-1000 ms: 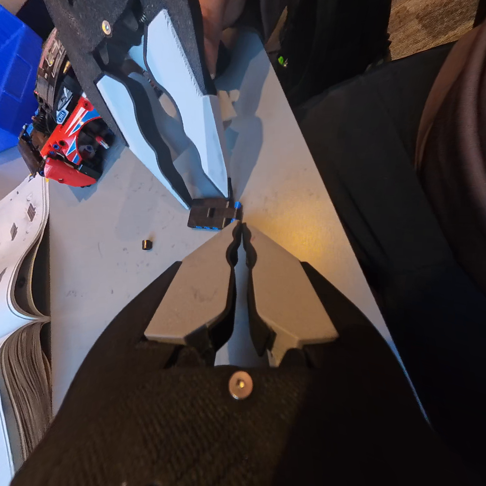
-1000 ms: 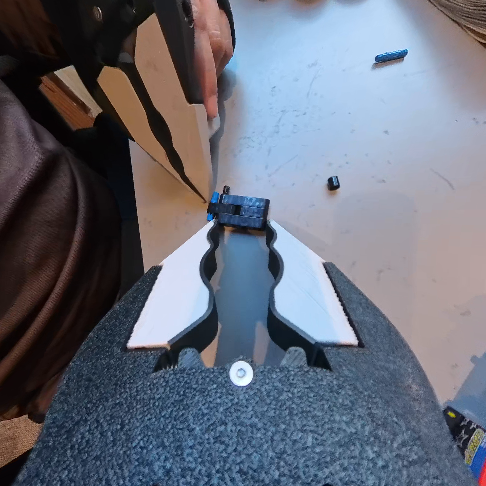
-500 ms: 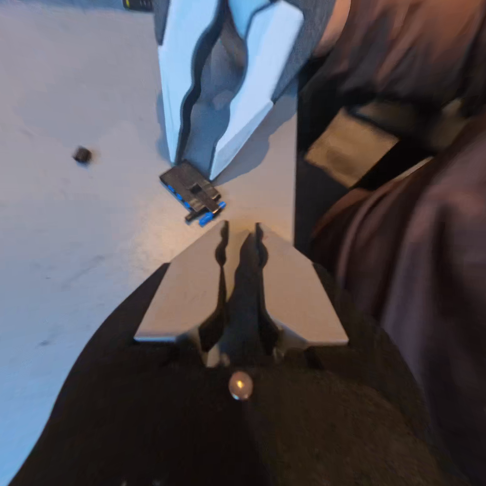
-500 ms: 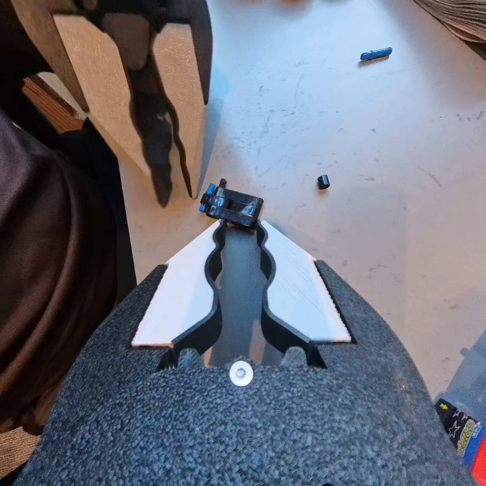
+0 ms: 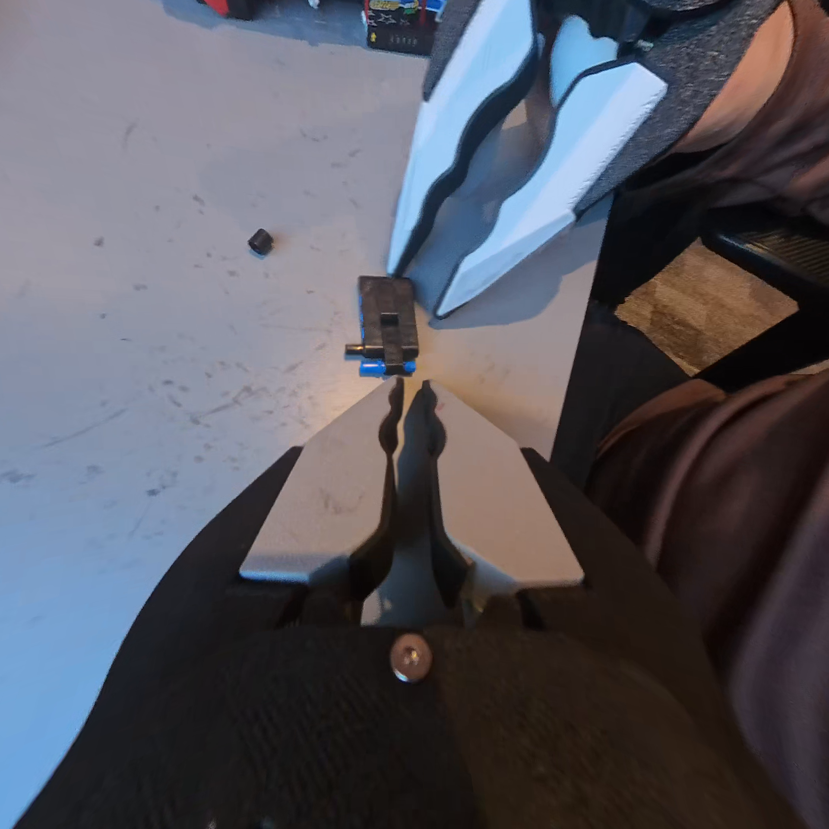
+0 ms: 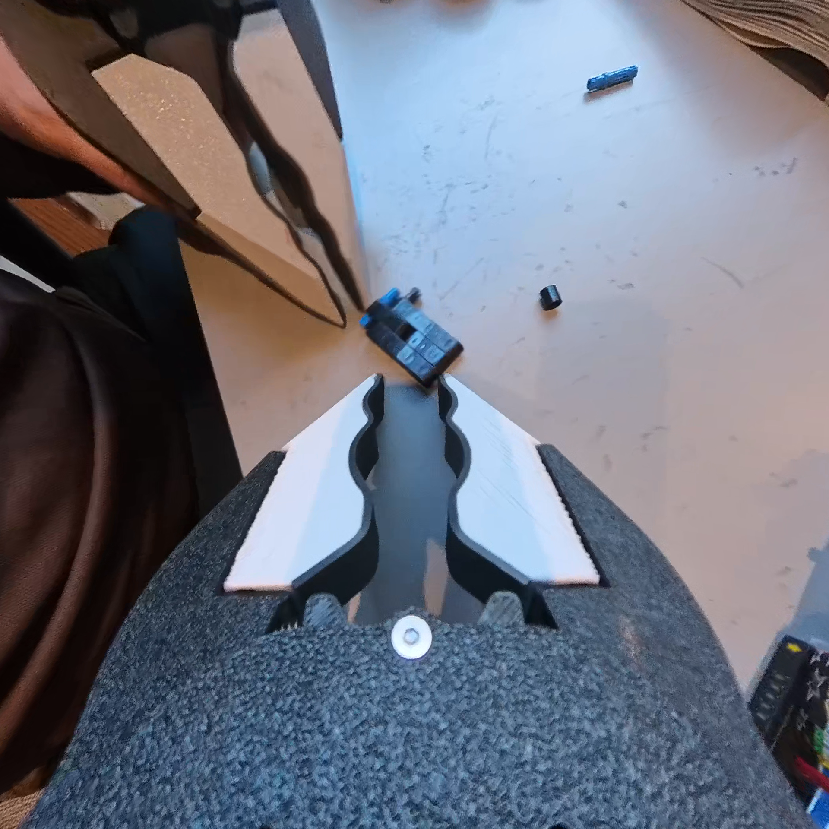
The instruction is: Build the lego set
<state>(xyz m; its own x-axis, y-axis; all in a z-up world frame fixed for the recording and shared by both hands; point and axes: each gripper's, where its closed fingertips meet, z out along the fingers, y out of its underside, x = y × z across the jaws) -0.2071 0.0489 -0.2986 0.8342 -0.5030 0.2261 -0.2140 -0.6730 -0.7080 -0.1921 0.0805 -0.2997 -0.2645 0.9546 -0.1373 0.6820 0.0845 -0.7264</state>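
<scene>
A small black Lego sub-assembly with blue pins lies flat on the pale table, near its edge. My left gripper has grey fingers a narrow gap apart and holds nothing; its tips sit just short of the assembly's blue-pin end. My right gripper has white fingers, open and empty. The assembly lies just ahead of its tips, angled, with one corner by the right fingertip. The right gripper also shows in the left wrist view. The left gripper shows in the right wrist view.
A small black bush lies loose on the table, also in the right wrist view. A blue pin lies farther off. A red and black car model stands at the back. A booklet lies by the far edge. The table edge is close. The gap from one gripper's tips to the other's is roughly 4 centimetres. The blue pin sits 15 centimetres or so from the ends of my left fingers.
My right gripper let go of the assembly, which now lies turned on the table. My left gripper let go of it, swung round to its pin end, and its jaws now stand slightly apart.
</scene>
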